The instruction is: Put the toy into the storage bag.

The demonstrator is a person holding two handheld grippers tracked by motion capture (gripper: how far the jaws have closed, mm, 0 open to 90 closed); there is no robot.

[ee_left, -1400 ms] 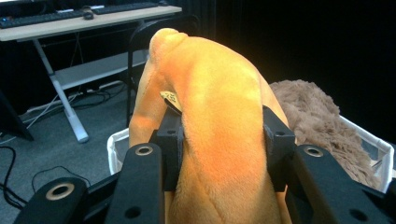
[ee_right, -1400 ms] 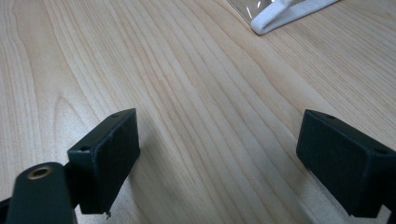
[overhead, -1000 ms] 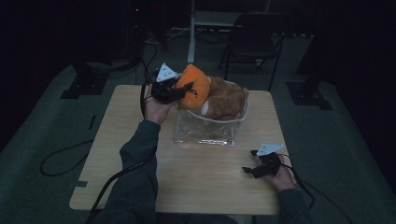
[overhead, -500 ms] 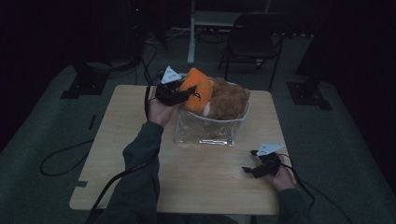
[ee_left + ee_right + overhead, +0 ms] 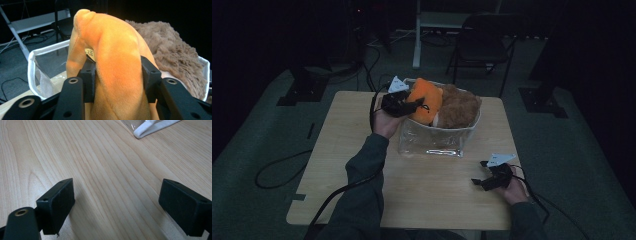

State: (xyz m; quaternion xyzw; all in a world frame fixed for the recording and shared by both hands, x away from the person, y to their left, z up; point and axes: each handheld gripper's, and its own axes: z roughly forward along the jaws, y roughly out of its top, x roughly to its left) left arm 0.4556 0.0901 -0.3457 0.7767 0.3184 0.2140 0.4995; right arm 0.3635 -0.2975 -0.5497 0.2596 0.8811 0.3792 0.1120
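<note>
Two soft toys sit in the clear bin (image 5: 432, 142) at the middle of the table (image 5: 342, 150): an orange toy (image 5: 426, 101) at its left end and a brown toy (image 5: 458, 107) to its right. We find the left gripper (image 5: 404, 103) at the bin's left rim, its jaws set on either side of the orange toy (image 5: 117, 62). In the left gripper view the pads (image 5: 88, 75) still dent the plush on both flanks, so we judge it held, though the jaws have just been opening and the grip appears to be easing.

The orange toy stands upright, its long axis running up from between the jaws, its top clear above the bin's white rim (image 5: 32, 57). It leans against the brown toy (image 5: 175, 55), which lies just behind it. It sits directly ahead of the left jaws, over the bin's left end.

The right gripper (image 5: 486, 179) rests on the table near the front right, well apart from the bin. Its jaws stand wide with nothing between them, bare wood (image 5: 112, 170) ahead.

We judge the left hand far nearer; release would drop the toy inside the bin.
</note>
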